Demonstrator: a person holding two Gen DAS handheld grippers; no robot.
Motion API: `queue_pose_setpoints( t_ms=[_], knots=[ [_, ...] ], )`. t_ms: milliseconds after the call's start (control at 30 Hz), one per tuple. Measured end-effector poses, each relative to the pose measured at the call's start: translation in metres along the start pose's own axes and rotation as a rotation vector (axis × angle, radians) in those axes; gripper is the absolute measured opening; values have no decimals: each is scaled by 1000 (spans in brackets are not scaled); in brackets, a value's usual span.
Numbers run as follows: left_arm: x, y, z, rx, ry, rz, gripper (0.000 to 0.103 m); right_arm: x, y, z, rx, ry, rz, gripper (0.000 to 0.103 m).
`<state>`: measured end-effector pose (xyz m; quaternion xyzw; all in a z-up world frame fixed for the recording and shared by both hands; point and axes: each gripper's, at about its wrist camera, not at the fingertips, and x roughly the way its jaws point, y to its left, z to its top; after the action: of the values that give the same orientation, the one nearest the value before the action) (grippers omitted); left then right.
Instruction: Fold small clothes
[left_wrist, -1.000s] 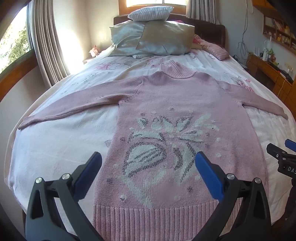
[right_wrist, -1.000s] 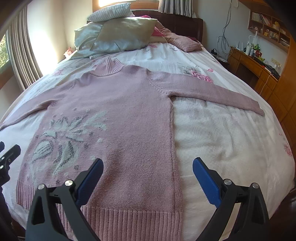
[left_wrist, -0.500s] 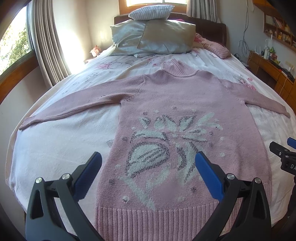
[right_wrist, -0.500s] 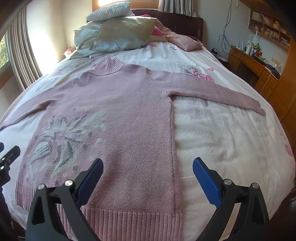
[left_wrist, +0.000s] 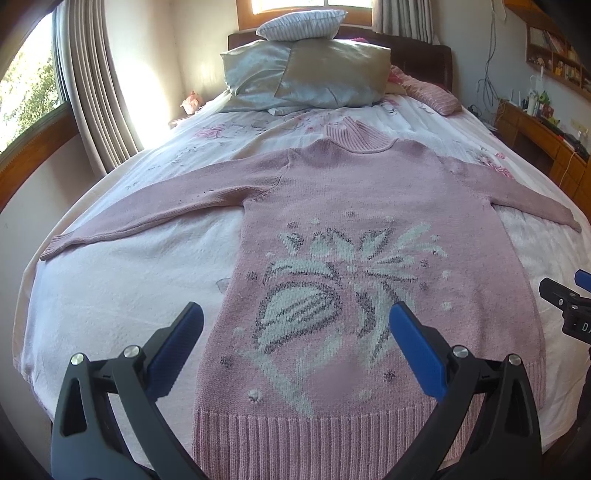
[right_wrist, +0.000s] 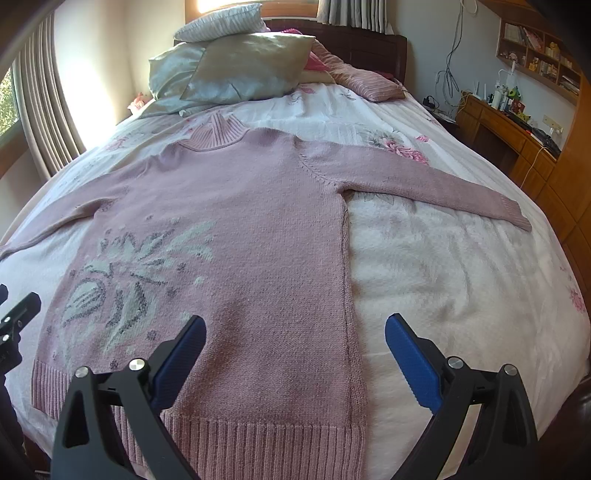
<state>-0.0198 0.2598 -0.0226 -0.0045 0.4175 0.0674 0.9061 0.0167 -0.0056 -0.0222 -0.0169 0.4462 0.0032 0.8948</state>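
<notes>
A pink knitted sweater (left_wrist: 369, 206) (right_wrist: 258, 221) with a pale flower pattern lies flat and face up on the bed, both sleeves spread out sideways, ribbed hem nearest me. My left gripper (left_wrist: 295, 339) hovers open above the hem's left half, nothing between its blue pads. Over the hem's right side, my right gripper (right_wrist: 293, 345) is open too and holds nothing. The right gripper's tip (left_wrist: 565, 306) shows at the left wrist view's right edge.
The bed (left_wrist: 110, 288) has a white floral cover. Pillows (left_wrist: 314, 74) are stacked at the headboard. Curtains (left_wrist: 88, 92) and a window stand to the left. A wooden desk (right_wrist: 517, 136) and shelves with small items line the right wall.
Both views have shifted slightly, with the sweater sitting a little lower and farther in the frames; both grippers stay open and the sweater lies as before.
</notes>
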Motion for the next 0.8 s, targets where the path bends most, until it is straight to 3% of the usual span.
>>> queue_pose_setpoints(
  t_ms=[800],
  knots=[
    [2, 1, -1, -2, 6, 10, 100, 0, 2, 1, -2, -5, 1, 98]
  ],
)
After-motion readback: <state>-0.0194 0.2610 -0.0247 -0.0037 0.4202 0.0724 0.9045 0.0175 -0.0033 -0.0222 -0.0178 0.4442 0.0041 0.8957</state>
